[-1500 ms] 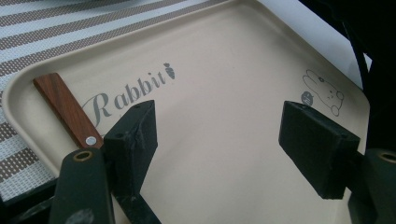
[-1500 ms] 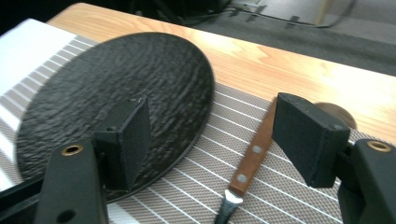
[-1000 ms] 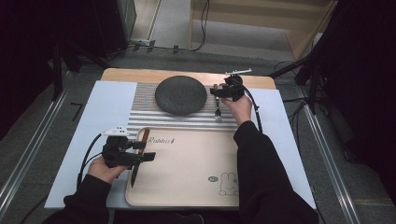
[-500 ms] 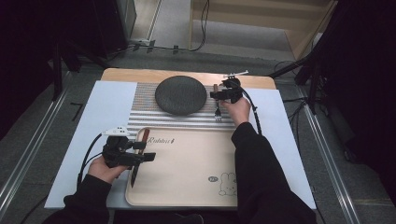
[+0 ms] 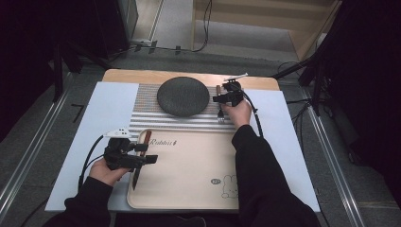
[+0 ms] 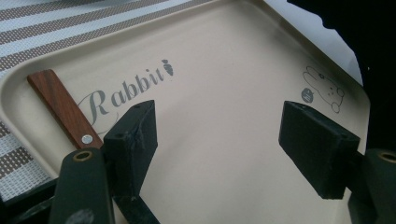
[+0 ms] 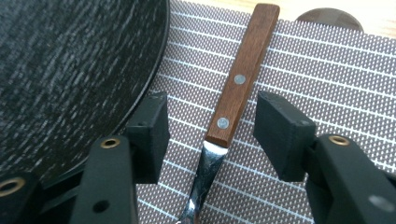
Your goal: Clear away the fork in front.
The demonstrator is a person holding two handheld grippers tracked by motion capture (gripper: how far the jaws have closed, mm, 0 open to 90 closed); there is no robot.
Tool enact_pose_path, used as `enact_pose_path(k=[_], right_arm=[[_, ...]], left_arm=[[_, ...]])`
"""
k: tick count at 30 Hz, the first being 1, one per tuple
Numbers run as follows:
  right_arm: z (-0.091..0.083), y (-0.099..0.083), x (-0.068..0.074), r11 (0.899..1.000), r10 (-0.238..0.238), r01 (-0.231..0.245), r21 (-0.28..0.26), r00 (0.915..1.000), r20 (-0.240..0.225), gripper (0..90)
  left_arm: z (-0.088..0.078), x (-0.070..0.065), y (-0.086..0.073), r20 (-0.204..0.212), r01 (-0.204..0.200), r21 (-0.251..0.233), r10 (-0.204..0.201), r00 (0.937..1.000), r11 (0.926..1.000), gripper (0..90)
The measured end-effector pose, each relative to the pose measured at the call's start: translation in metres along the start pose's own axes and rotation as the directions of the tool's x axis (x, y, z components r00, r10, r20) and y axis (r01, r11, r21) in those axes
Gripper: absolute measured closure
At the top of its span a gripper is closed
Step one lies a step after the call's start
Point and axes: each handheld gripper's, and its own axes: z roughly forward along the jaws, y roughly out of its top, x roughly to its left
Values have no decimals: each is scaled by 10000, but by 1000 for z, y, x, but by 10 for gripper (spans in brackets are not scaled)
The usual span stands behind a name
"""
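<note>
The beige tray carries the word "Rabbit" in grey script with a small carrot after it, seen plainly in the left gripper view; near its far corner sits a line drawing of a rabbit beside a small round badge whose lettering is too small to read.

The fork lies on the striped placemat, just beside the dark round plate and apart from it. Its long axis runs roughly from the far edge of the desk toward the person: the wooden handle with two rivets points away, the metal neck and tines point toward the person. The right gripper straddles the lower end of the handle; its jaws have just been closing, the fork between them, yet a gap shows on both sides and the pads do not press on it.

A knife with a matching wooden handle lies along the tray's left edge, handle away from the person, blade toward them. The left gripper hovers over the tray, jaws spread wide and released, the knife's handle just outside its left jaw.
</note>
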Motion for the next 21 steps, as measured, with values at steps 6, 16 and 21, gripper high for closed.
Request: enact_pose_path(k=[6, 16, 21], right_arm=[[4, 0, 3, 9986, 264, -288, 445, 9982, 539, 562], [4, 0, 8, 9974, 391, -472, 553, 9896, 1388, 713], [5, -3, 10, 9968, 676, -737, 307, 9835, 1676, 753]], left_arm=[[0, 0, 0, -10, 20, -28, -20, 10000, 10000, 282], [1, 0, 0, -7, -52, 23, 52, 10000, 10000, 282], [0, -1, 0, -24, -54, -6, 54, 10000, 10000, 282]])
